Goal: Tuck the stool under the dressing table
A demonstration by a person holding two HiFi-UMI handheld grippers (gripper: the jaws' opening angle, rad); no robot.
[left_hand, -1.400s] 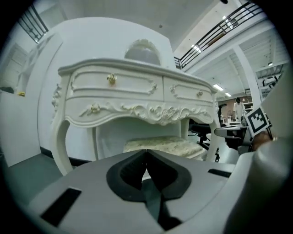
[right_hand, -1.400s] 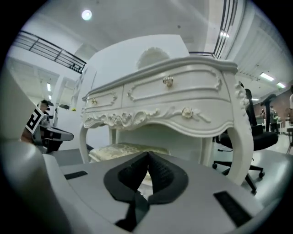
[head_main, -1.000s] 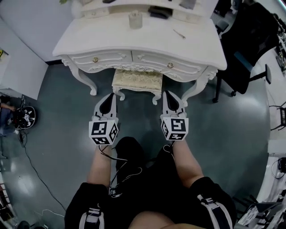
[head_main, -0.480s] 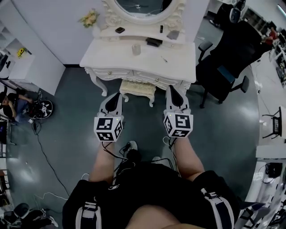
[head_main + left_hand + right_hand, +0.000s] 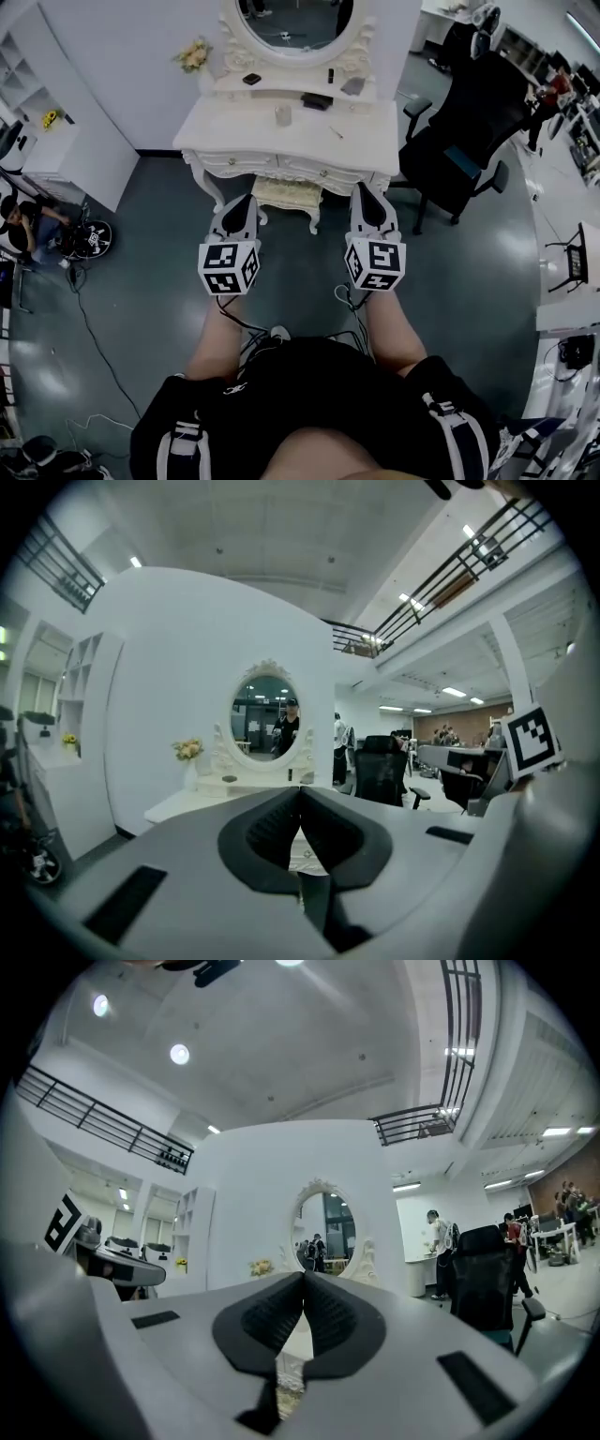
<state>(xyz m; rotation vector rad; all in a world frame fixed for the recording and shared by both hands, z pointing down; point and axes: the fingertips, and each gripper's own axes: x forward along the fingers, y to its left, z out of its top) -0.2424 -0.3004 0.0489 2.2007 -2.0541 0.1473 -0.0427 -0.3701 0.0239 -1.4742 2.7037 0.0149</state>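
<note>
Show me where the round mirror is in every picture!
Head view: mirror at the top middle, behind the dressing table.
Left gripper view: mirror in the middle, slightly left.
Right gripper view: mirror in the middle, slightly right.
Shared landmark: the flowers just left of the mirror, also in the left gripper view and right gripper view.

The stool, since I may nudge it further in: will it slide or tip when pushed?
The stool probably slides rather than tips: it looks low and wide, and the grey floor looks smooth. Its frame looks rigid; only its padded top should give. Pushed low, it likely keeps upright.
</note>
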